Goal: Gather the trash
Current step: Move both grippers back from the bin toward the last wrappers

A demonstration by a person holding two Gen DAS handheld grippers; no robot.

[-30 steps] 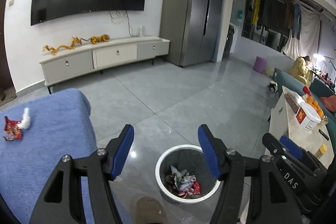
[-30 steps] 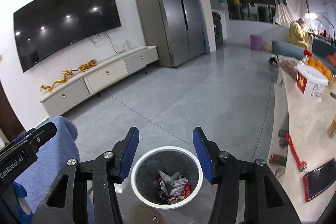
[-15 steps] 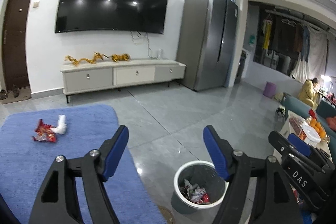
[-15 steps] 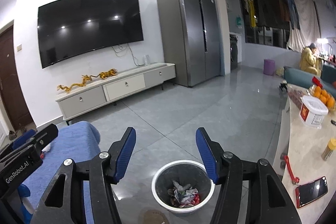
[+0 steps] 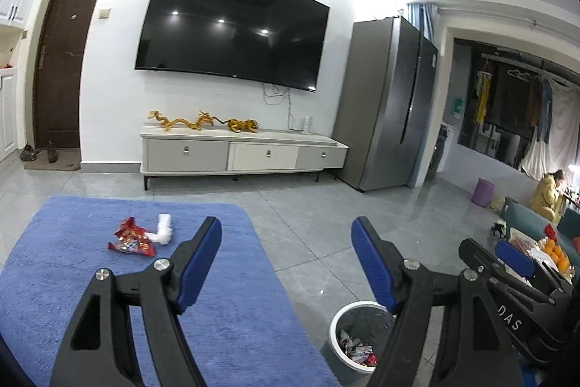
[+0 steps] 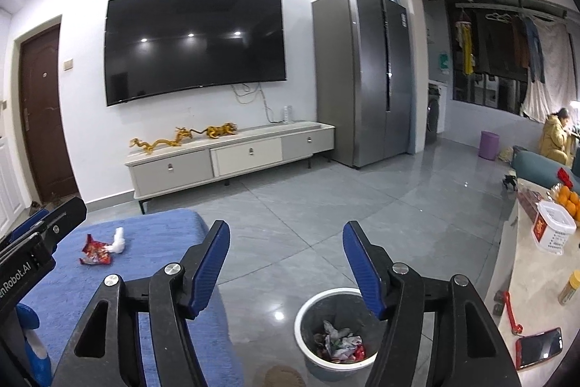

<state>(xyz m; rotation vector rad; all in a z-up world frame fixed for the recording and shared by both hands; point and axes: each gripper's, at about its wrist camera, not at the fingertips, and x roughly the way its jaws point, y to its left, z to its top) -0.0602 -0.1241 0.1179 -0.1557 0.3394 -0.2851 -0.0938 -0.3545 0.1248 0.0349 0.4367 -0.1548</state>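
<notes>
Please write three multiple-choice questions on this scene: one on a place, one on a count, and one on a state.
1. Where does the red wrapper lie?
A. in the bin
B. on the blue rug
C. on the TV cabinet

2. How many loose pieces of trash lie on the rug?
A. two
B. four
C. none

3. How is the left tool?
A. shut on a wrapper
B. shut and empty
C. open and empty

Answers: 1 B, the wrapper rests on the rug beside the white tissue. 2 A, only wrapper and tissue show. 3 C, its blue fingers stand wide apart, holding nothing.
</notes>
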